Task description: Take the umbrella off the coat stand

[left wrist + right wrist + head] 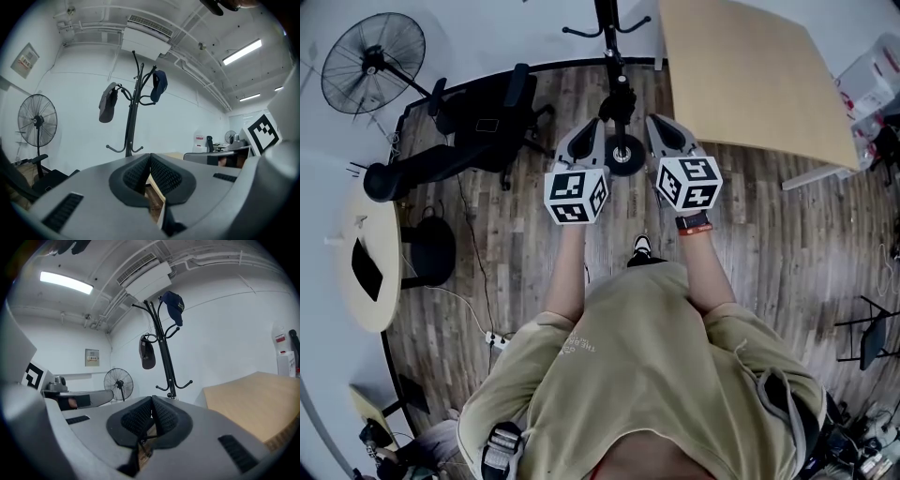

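— Left claw (150, 164) status?
— Shut, pads together, nothing btwn them. Right claw (152, 405) same: closed & empty.
— Where's the umbrella (108, 108)?
— Prob. that dark folded bundle hanging off an upper hook of the coat stand (132, 117), tho it's too small to be sure. Blue cap (160, 86) on the hook opposite.
— Which step, then?
— Approach, I'd say; nothing's been taken off yet. Next: get closer, raise one claw to hook height, open it, close on the bundle or its loop, lift up & off w/o rocking the stand.
— Pose?
— Both forearms (568, 272) out front, claws side by side, level, pointing at the stand. In the head view its base sits on the floor (534, 281) just beyond & btwn them.
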Demonstrator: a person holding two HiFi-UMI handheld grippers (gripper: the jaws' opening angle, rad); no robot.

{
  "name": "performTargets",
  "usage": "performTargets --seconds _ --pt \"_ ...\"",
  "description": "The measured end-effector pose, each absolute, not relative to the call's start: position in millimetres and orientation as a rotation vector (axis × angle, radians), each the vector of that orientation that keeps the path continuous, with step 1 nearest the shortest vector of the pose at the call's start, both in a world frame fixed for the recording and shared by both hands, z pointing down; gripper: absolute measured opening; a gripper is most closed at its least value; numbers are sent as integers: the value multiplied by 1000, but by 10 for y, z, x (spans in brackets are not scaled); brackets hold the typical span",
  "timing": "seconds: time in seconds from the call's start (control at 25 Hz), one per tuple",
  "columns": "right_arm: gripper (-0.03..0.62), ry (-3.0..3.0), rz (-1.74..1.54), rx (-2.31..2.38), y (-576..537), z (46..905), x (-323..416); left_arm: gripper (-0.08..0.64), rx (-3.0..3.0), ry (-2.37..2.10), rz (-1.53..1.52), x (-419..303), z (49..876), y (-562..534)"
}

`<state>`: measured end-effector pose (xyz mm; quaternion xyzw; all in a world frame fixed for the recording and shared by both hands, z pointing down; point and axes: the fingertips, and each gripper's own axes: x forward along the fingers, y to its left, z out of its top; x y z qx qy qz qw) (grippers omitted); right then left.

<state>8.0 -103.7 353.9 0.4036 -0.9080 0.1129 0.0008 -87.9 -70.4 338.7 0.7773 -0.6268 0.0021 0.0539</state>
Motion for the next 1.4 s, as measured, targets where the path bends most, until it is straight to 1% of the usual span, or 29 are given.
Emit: performTargets --seconds 0.24,0.56,0.76,0.96,1.16,1.4 --pt "15 -2872 389 1254 -1499 3563 171 25 2339 -1922 29 -820 3461 -1145" --pt "15 -2913 547 1254 -1852 3807 289 25 2339 -1875 111 -768 3793 -1433" --pt "15 -2866 522 1246 -2056 4018 131 25 2361 -1834 133 -803 3973 -1633" --pt "15 -2863 472 1251 -2279 4017 -5 25 2419 -1848 126 -835 4009 -1907" --pt "15 -2806 473 1285 -2426 4128 -116 25 2484 -1819 241 -942 4170 -2071" --pt "15 -2786 501 1292 -2554 4267 -240 25 2483 -1790 165 -1161 4333 -2274"
